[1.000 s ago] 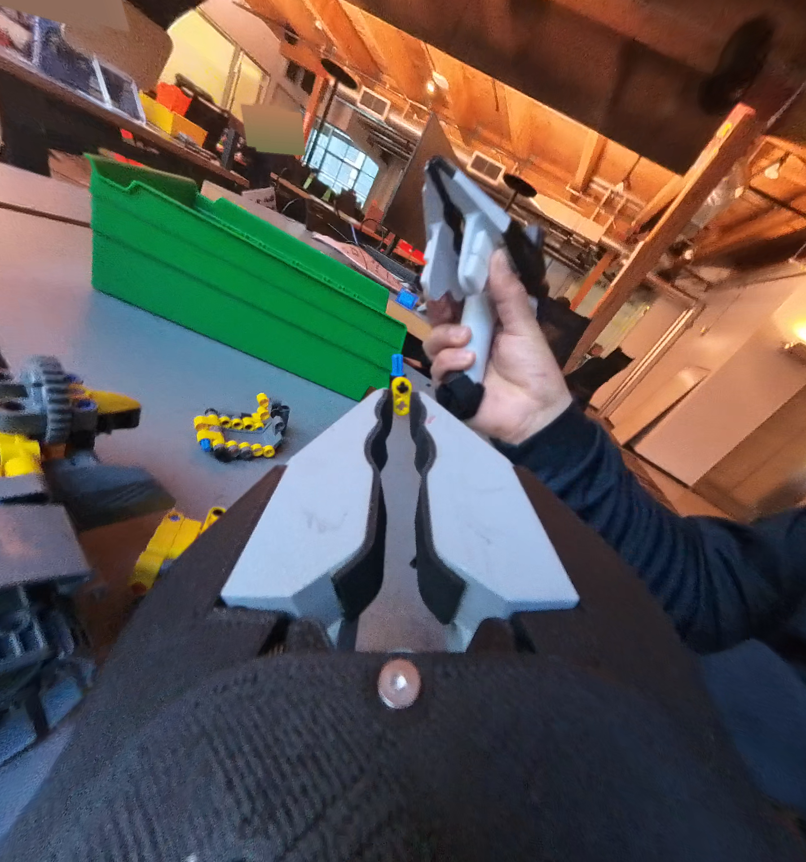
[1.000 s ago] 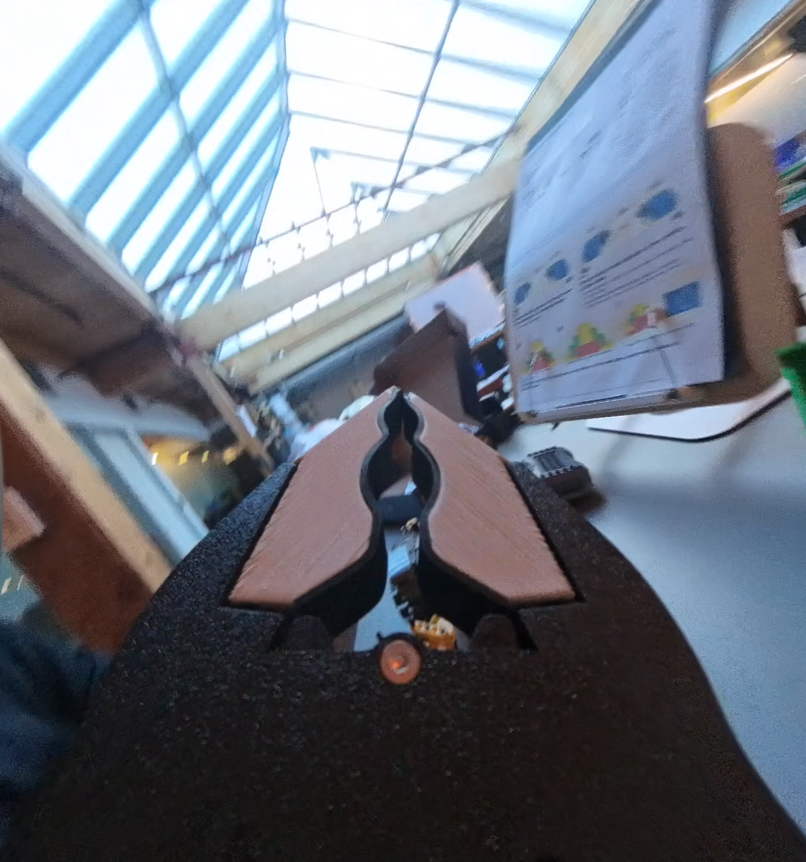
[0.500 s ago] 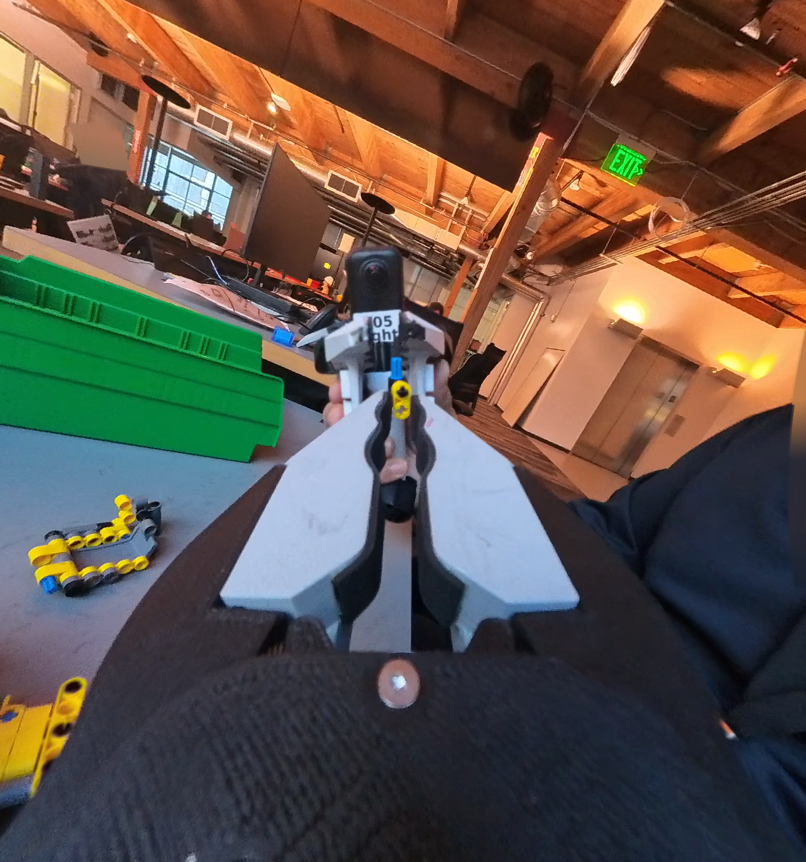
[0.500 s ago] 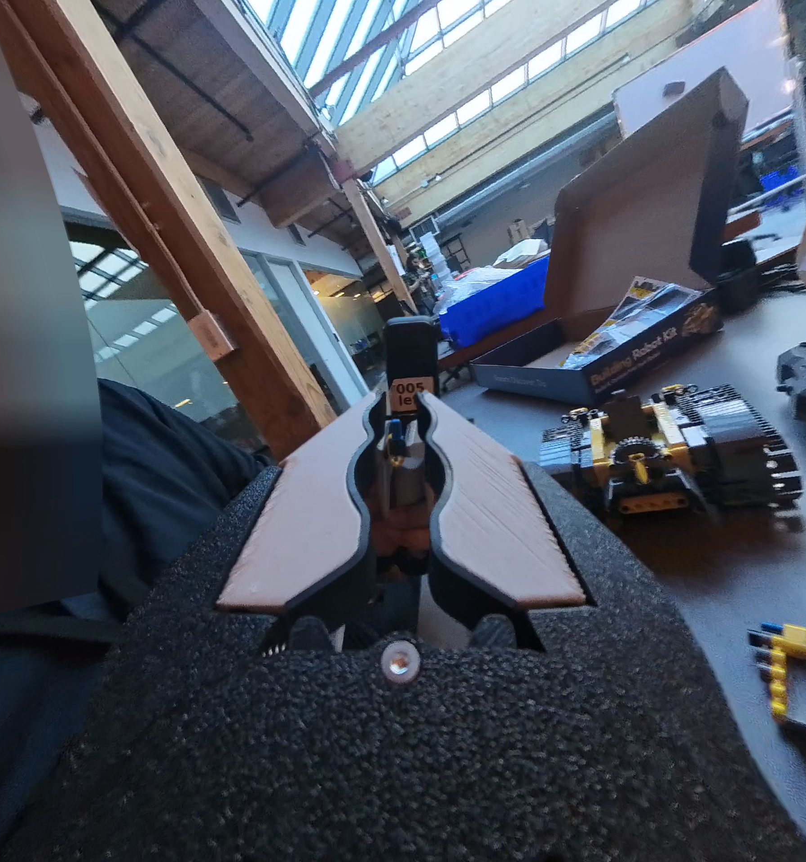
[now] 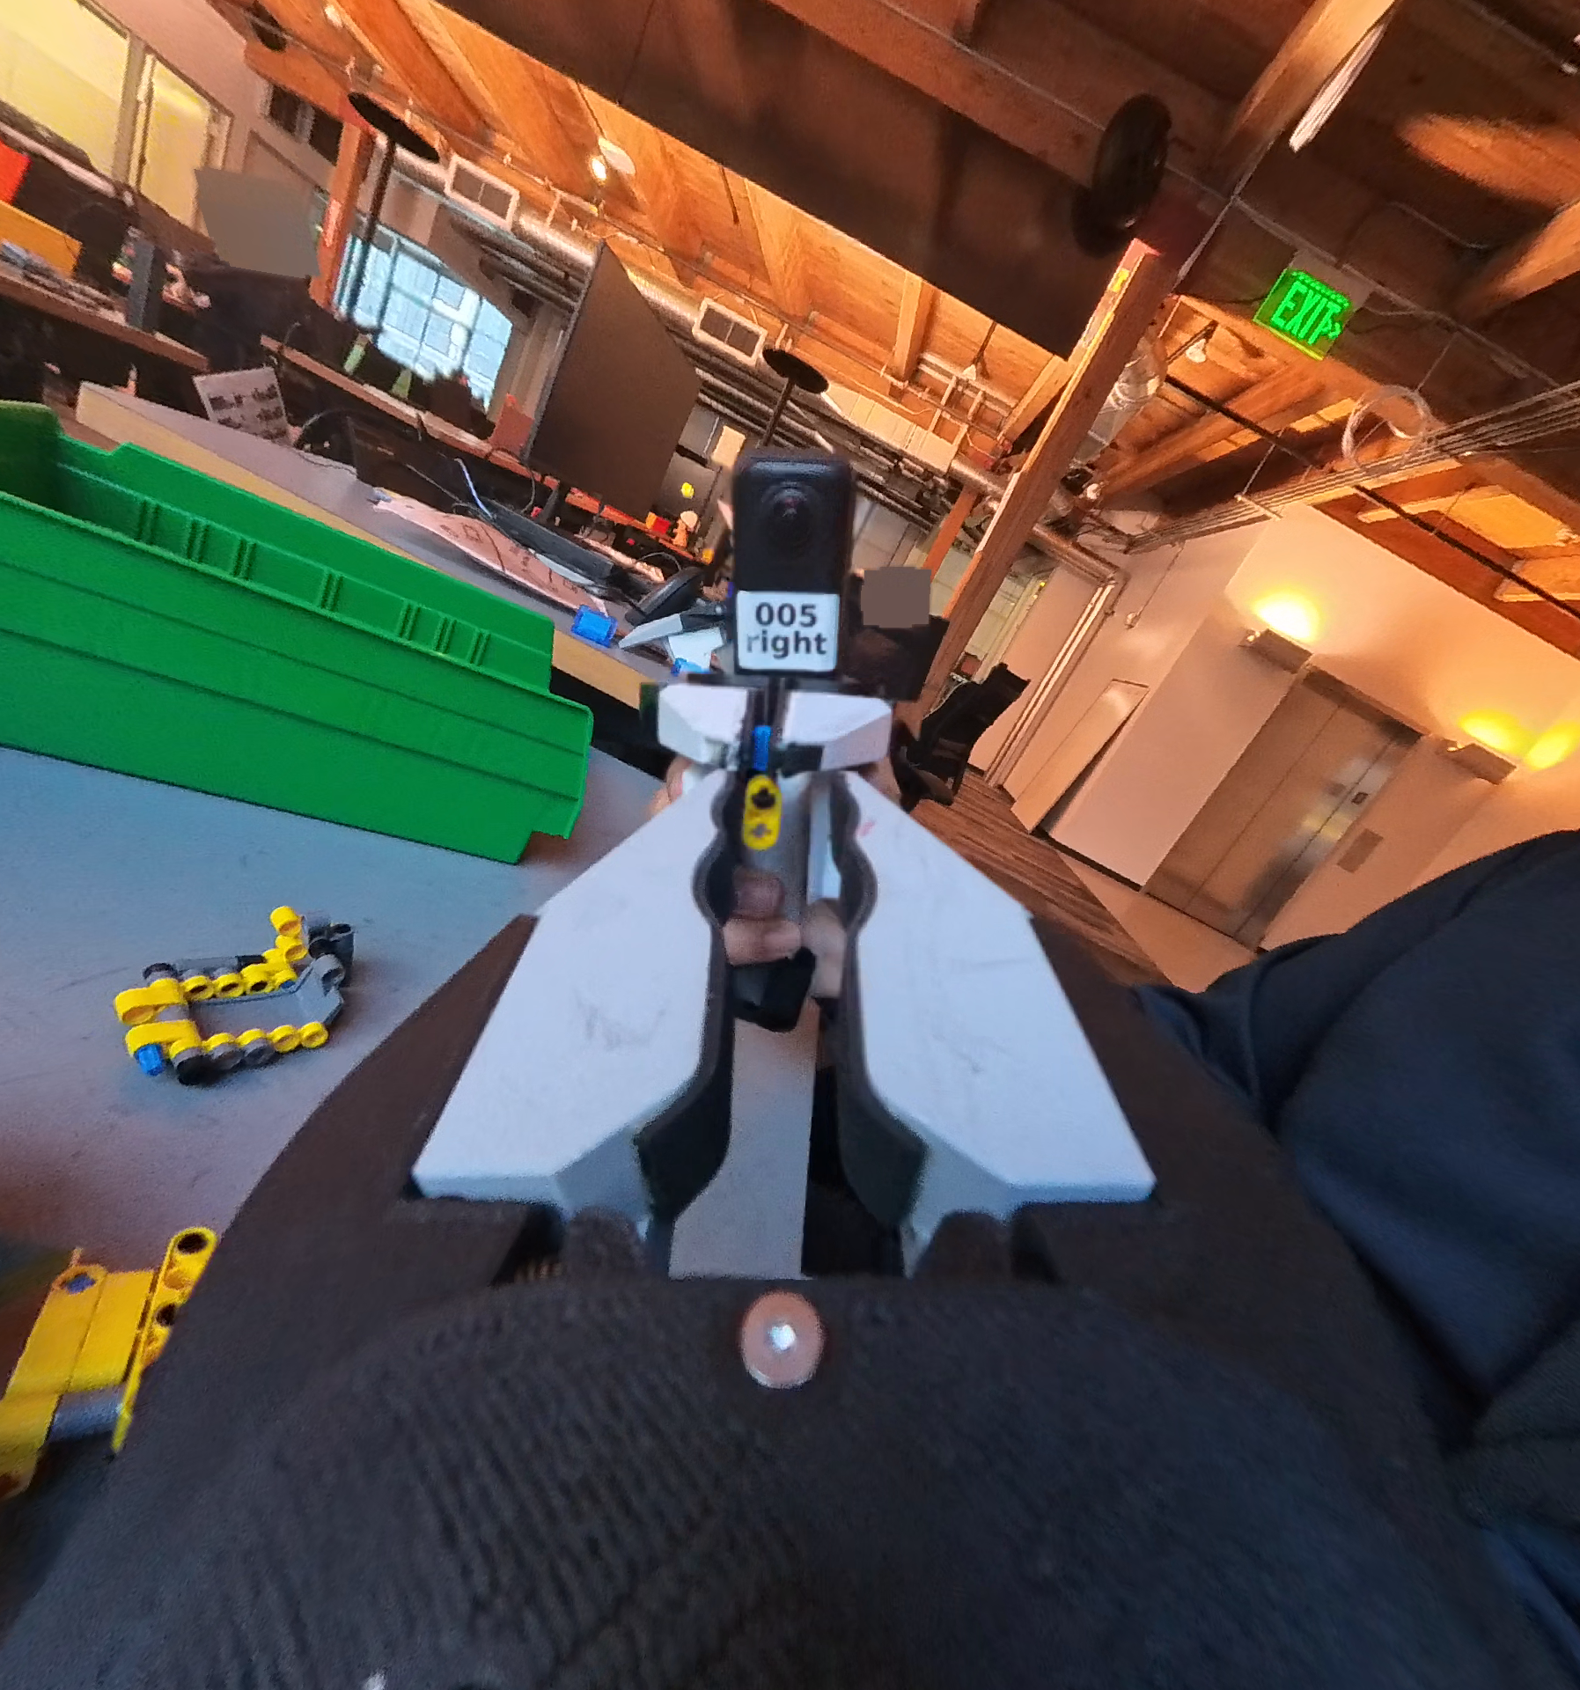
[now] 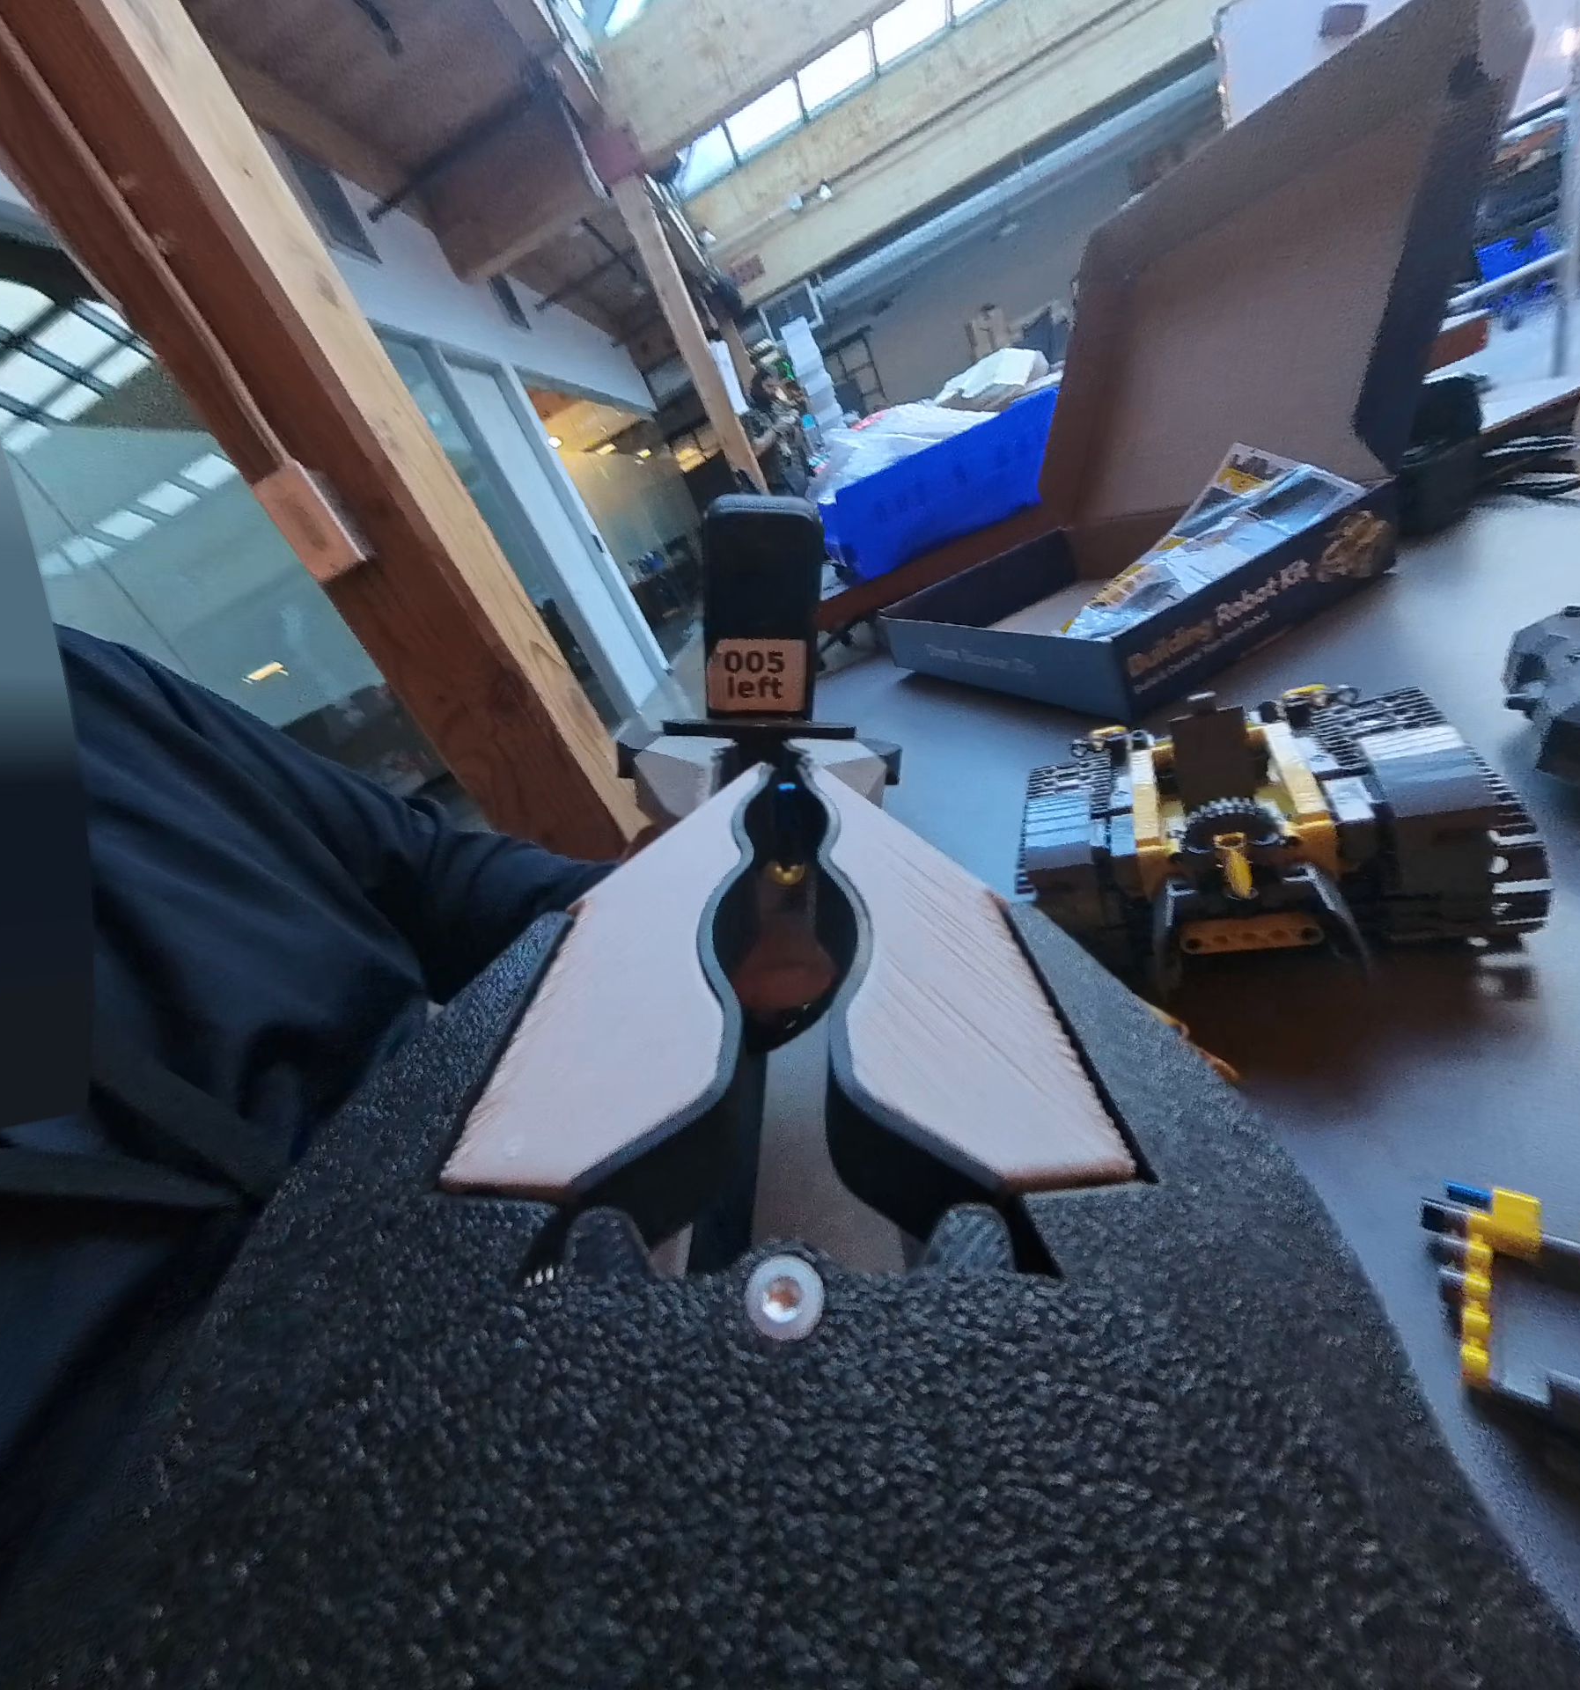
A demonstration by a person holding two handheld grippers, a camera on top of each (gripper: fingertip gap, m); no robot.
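My two grippers face each other tip to tip above the table edge. A small yellow connector (image 5: 761, 809) with a blue pin (image 5: 758, 739) on its far end sits between them. My left gripper (image 5: 781, 797) is open: its grey fingers stand apart, with a gap beside the connector. My right gripper (image 5: 761, 732) is shut on the blue pin. In the right wrist view my right gripper (image 6: 781, 777) has its tips together on the blue pin (image 6: 786, 788), with the yellow connector (image 6: 781, 873) beyond. The left gripper's finger (image 6: 672, 777) shows just behind.
A green bin (image 5: 219, 640) stands at the left. A yellow and grey brick frame (image 5: 228, 1006) and a yellow beam part (image 5: 82, 1344) lie on the table. A black and yellow tracked model (image 6: 1271, 850), an open cardboard box (image 6: 1225, 549) and a loose frame (image 6: 1517, 1280) are at the right.
The grippers turned to face each other. My right gripper opened, then shut on the blue pin. My left gripper, shut on the yellow connector before, has opened.
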